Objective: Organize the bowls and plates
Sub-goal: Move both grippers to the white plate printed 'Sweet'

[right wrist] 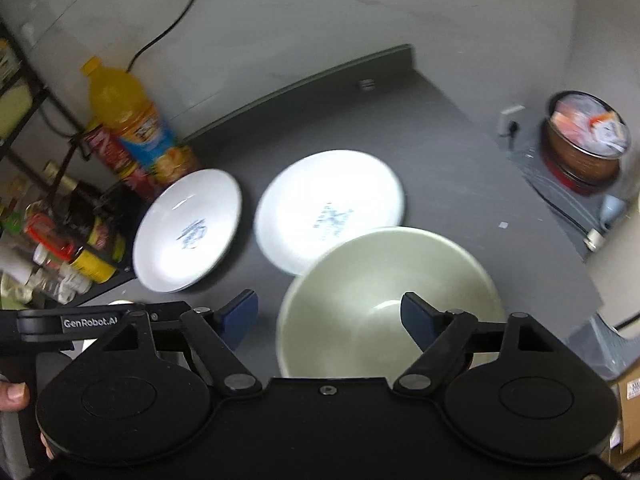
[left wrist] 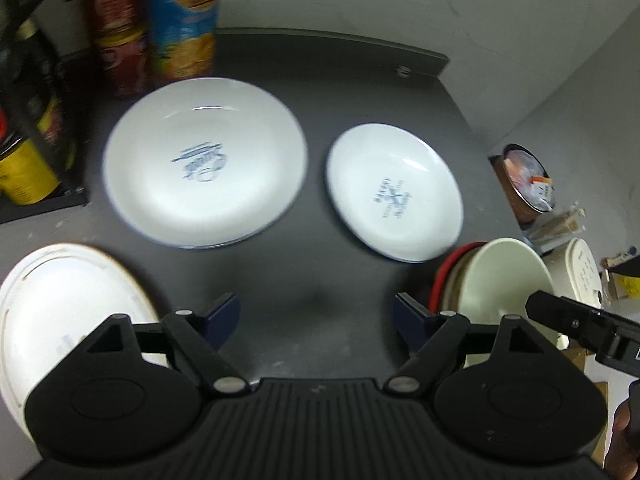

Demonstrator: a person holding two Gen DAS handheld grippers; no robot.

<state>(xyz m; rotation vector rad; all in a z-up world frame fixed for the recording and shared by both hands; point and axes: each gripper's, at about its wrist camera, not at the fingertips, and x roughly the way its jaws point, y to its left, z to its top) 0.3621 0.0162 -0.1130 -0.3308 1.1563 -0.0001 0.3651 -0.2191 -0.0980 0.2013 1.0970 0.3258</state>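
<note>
"GenRobot.AI" reads on the left hand-held gripper [right wrist: 90, 322]; plate prints are blurred.

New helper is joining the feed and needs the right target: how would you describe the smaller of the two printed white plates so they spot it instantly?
Start at the dark countertop with the orange juice bottle at the back. Two white plates with blue prints lie side by side there. The smaller plate is the one farther from the bottle, right of the larger plate and just behind the cream bowl.
</note>
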